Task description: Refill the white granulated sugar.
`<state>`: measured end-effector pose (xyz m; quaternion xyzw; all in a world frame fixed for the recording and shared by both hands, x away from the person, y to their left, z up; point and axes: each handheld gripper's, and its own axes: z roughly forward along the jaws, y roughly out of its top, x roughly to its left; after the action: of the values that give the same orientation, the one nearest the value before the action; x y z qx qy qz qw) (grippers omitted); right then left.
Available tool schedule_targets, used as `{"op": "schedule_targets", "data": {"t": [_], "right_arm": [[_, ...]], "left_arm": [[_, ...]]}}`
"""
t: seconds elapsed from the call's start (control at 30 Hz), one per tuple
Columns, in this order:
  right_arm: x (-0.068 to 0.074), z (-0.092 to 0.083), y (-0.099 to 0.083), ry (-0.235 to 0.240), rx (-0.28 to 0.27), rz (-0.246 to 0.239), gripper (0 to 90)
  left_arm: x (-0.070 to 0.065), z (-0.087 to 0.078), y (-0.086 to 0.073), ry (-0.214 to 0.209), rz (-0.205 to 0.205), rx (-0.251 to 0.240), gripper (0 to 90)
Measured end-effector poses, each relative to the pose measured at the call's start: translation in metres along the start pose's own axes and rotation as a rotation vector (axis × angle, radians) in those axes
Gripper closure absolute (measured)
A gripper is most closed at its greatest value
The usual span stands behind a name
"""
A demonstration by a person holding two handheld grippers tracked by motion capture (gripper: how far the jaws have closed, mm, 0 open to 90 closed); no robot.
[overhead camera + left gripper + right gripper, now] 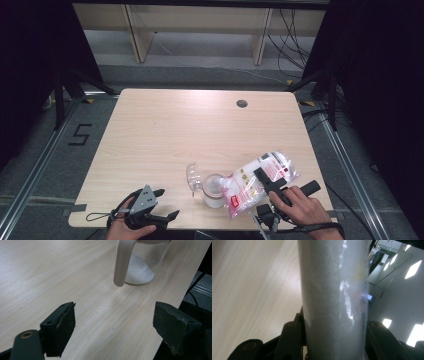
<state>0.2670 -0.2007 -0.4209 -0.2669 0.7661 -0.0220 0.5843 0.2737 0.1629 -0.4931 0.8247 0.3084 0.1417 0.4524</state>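
While the right gripper is pinching the bag across its middle, the bag is lying tilted, with its lower end at the mouth of the jar. In the right gripper view the bag is standing between the two fingers, and both pads are pressing into its sides.

The bag is looking soft and full of white grains, so I judge it is rather heavy for its size and is going to sag on both sides of the fingers. Its plastic film is shiny and probably slippery. Holding it at the middle, as now, seems sensible; a hold nearer the far end would give more tilt for pouring, but the film could slide out.

The jar is clear and looks rigid. In the left gripper view it is standing ahead of the fingers, with a low heap of white grains on its bottom and a beige handle on the near side. Its clear lid is standing open.

The left gripper is resting near the table edge, fingers spread wide, holding nothing, well apart from the jar.
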Motion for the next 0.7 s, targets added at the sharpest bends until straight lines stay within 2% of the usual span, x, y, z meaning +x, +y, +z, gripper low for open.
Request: {"op": "schedule_targets", "data": {"t": [0.1, 0.13, 0.23, 0.27, 0.33, 0.5, 0.53, 0.63, 0.67, 0.7], "right_arm": [[-0.0004, -0.0003, -0.0003, 0.000, -0.001, -0.007, 64.4], [-0.0002, -0.0003, -0.0002, 0.000, 0.001, 0.001, 64.4], [-0.0004, -0.0005, 0.0002, -0.001, 0.002, -0.003, 64.5], [-0.0010, -0.0004, 0.0001, 0.005, 0.000, -0.011, 64.5], [-0.0009, -0.0005, 0.0003, 0.003, 0.000, -0.010, 64.6], [-0.0019, -0.0015, -0.0002, 0.005, 0.009, -0.012, 64.7], [-0.0006, -0.0007, -0.0004, -0.003, 0.001, 0.003, 64.7], [0.0000, 0.0000, -0.0011, 0.006, -0.002, 0.008, 64.7], [-0.0013, 0.0008, -0.0010, 0.005, -0.013, -0.010, 64.8], [0.0003, 0.0003, -0.0012, 0.010, -0.004, 0.005, 64.8]], "left_arm": [[0.0001, 0.0000, 0.0000, 0.000, 0.001, 0.001, 17.9], [0.0017, -0.0010, 0.0002, 0.008, 0.021, 0.019, 17.9], [0.0006, -0.0002, 0.0000, 0.015, 0.014, 0.013, 18.0], [-0.0011, 0.0010, -0.0002, 0.004, -0.007, -0.011, 17.9], [0.0002, 0.0009, 0.0003, 0.003, 0.014, -0.008, 18.0], [0.0002, 0.0009, 0.0003, 0.003, 0.013, -0.007, 17.9], [0.0009, 0.0004, 0.0004, 0.005, 0.022, 0.001, 17.9], [0.0002, 0.0009, 0.0002, 0.002, 0.014, -0.009, 18.0], [0.0009, 0.0001, 0.0004, 0.007, 0.024, 0.000, 17.9], [0.0018, -0.0004, 0.0005, 0.009, 0.036, 0.010, 17.9]]}}
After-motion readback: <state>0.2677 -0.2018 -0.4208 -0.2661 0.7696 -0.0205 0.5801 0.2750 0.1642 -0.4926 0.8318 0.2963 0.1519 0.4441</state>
